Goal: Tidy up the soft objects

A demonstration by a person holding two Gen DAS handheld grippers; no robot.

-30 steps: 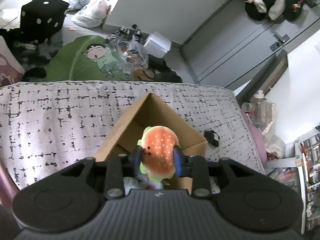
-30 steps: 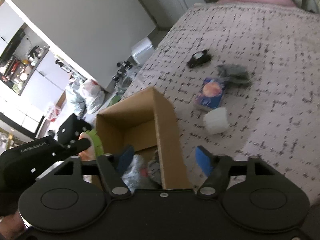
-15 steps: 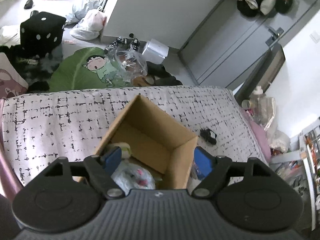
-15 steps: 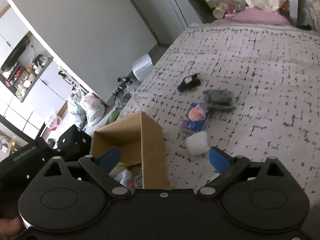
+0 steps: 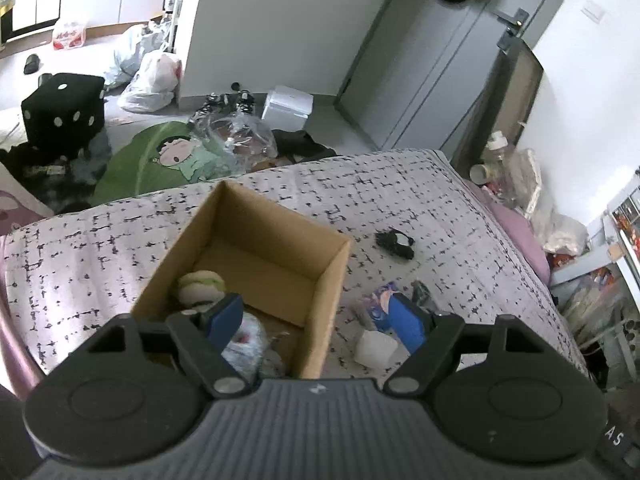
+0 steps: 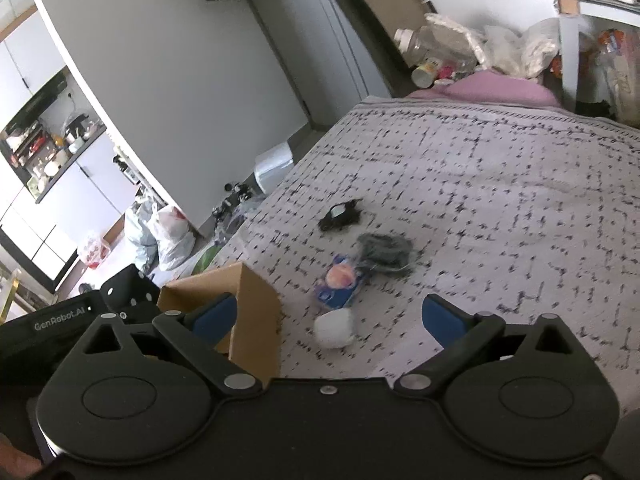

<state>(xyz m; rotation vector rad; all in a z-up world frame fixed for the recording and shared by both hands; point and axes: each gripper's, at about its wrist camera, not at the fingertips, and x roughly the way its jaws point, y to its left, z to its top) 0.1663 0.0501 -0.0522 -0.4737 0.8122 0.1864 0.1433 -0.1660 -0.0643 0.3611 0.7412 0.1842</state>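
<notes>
An open cardboard box (image 5: 326,276) stands on the patterned bed; it also shows in the right wrist view (image 6: 256,320). Inside lie the burger plush (image 5: 200,284) and a clear bag (image 5: 250,340). My left gripper (image 5: 316,320) is open and empty above the box's near right wall. On the bed to the right of the box lie a white soft block (image 6: 335,329), a blue packet (image 6: 340,282), a grey pouch (image 6: 386,250) and a small black item (image 6: 340,214). My right gripper (image 6: 332,316) is open and empty, above the white block.
The bed cover (image 6: 500,200) stretches to the right. A pink pillow (image 6: 492,88) lies at its far end with bottles and bags behind. On the floor past the bed sit a black dice cushion (image 5: 64,110), a green leaf mat (image 5: 152,160) and plastic bags (image 5: 150,80).
My left gripper opened and dropped the burger plush into the box, then drew back and up. My right gripper also drew back, opened wider and swung right toward the items on the bed.
</notes>
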